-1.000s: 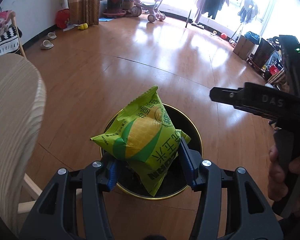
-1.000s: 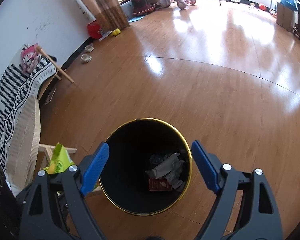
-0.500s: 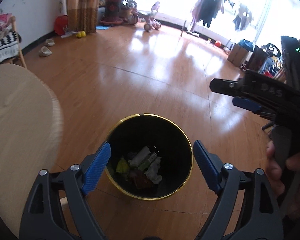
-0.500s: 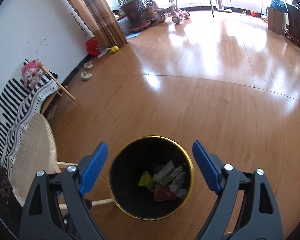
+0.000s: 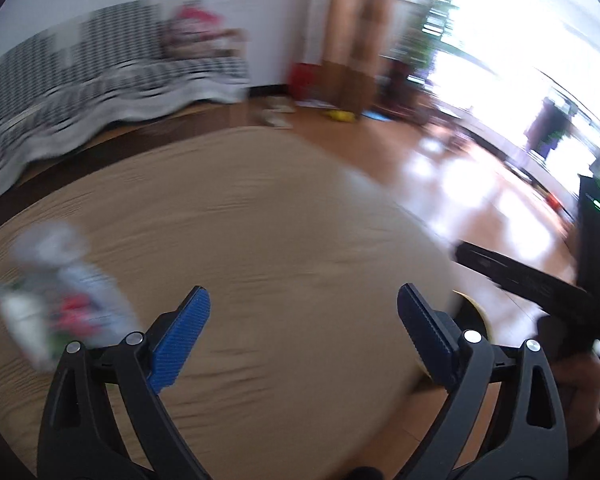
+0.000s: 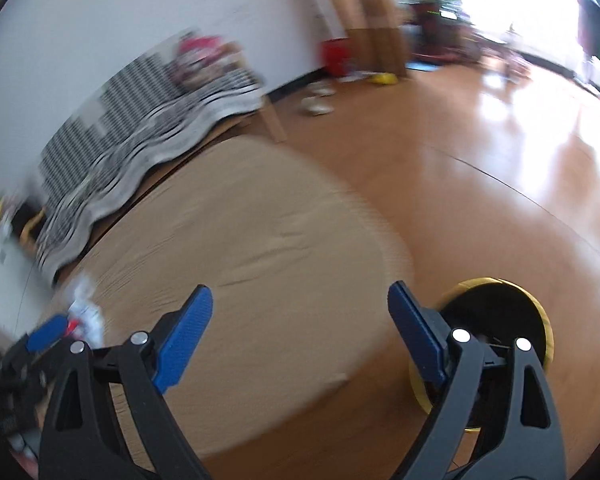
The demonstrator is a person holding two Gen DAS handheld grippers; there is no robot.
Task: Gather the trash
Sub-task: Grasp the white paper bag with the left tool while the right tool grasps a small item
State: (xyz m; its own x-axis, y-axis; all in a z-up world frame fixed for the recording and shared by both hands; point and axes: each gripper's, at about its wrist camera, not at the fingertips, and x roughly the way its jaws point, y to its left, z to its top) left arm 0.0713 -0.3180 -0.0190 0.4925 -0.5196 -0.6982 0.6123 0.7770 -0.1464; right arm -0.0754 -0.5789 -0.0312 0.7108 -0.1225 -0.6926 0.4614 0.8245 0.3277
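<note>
Both views are blurred by motion. My left gripper (image 5: 304, 320) hovers over a round pale wooden table (image 5: 280, 220), its jaws opening with nothing between them. A crumpled white, blue and red wrapper (image 5: 56, 300) lies on the table to its left. My right gripper (image 6: 300, 320) is open and empty above the table's right part (image 6: 252, 256). The black bin with a gold rim (image 6: 504, 286) stands on the floor at the right, partly behind the right finger. The same wrapper (image 6: 85, 312) shows at the far left of the right wrist view.
A black-and-white striped blanket (image 5: 100, 76) drapes furniture behind the table. Slippers (image 6: 318, 108), a red container (image 6: 338, 54) and a curtain (image 5: 360, 20) are by the wall. Shiny wooden floor (image 6: 500, 160) spreads to the right. A hand (image 5: 580, 392) holds the right gripper.
The left gripper let the green snack bag fall into the bin and its jaws spread. Both grippers then swung up and left, from over the bin to over the round table.
</note>
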